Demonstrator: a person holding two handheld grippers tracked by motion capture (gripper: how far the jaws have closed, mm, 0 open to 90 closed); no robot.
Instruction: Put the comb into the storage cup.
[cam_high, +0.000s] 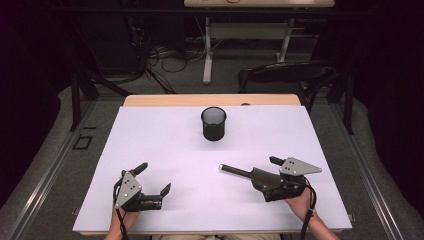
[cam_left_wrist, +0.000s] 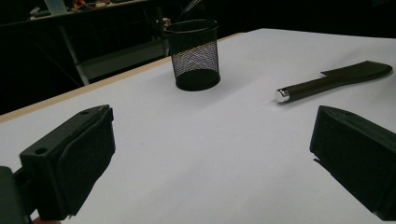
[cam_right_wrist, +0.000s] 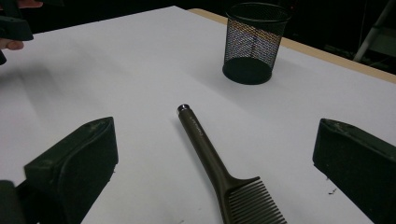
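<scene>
A dark brown comb (cam_high: 239, 172) lies flat on the white table sheet (cam_high: 165, 145), its handle tip pointing left toward the middle. My right gripper (cam_high: 265, 171) is open around the comb's toothed end. In the right gripper view the comb (cam_right_wrist: 211, 156) rests between the two wide-apart jaws without touching either, and the right gripper (cam_right_wrist: 212, 140) holds nothing. My left gripper (cam_high: 154, 178) is open and empty near the front left. A black mesh cup (cam_high: 214, 123) stands upright at the back middle. The left gripper view shows the cup (cam_left_wrist: 194, 53) and the comb (cam_left_wrist: 331, 81) beyond the left gripper (cam_left_wrist: 212, 135).
The table's wooden edge (cam_high: 210, 100) runs along the far side behind the sheet. A dark chair (cam_high: 285, 75) and a desk frame (cam_high: 245, 35) stand beyond it on the floor. The other hand's gripper (cam_right_wrist: 11, 25) shows at the top left of the right gripper view.
</scene>
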